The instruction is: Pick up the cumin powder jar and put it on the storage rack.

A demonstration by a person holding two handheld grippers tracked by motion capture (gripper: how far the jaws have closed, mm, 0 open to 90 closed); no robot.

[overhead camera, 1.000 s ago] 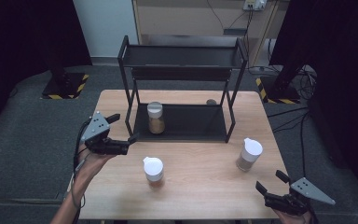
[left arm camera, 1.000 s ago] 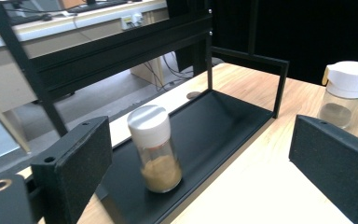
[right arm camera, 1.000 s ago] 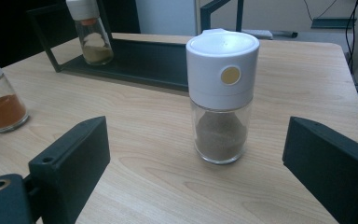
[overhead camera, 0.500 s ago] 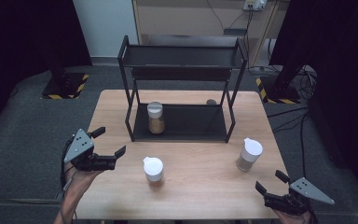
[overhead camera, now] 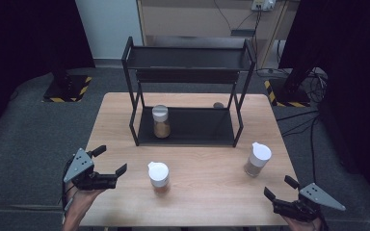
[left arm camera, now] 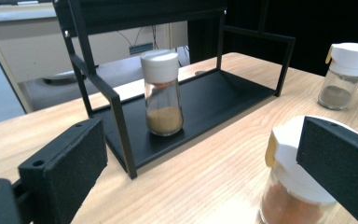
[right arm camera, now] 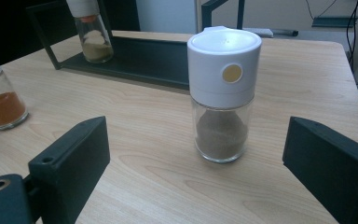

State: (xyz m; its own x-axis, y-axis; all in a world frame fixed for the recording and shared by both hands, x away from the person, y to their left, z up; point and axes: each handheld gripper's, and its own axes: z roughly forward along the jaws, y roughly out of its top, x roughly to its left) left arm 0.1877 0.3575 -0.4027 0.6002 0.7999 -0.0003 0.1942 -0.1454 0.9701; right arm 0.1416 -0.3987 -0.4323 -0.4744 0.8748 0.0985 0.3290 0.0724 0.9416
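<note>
Hand-held gripper near table edge (wide)

Light wooden table bearing a black two-tier metal rack with one spice jar on its bottom tray, plus two white-capped spice jars directly on the wood.

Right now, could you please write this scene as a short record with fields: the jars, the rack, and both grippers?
rack: black two-level rack at the back of the wooden table
jar on rack: upright on the lower shelf, left part, tan powder
middle jar: white lid, orange-brown powder, on the table before the rack
right jar: white lid, grey-brown powder, on the table
left gripper: open, holds nothing, left of the middle jar
right gripper: open, holds nothing, aimed at the right jar
</note>
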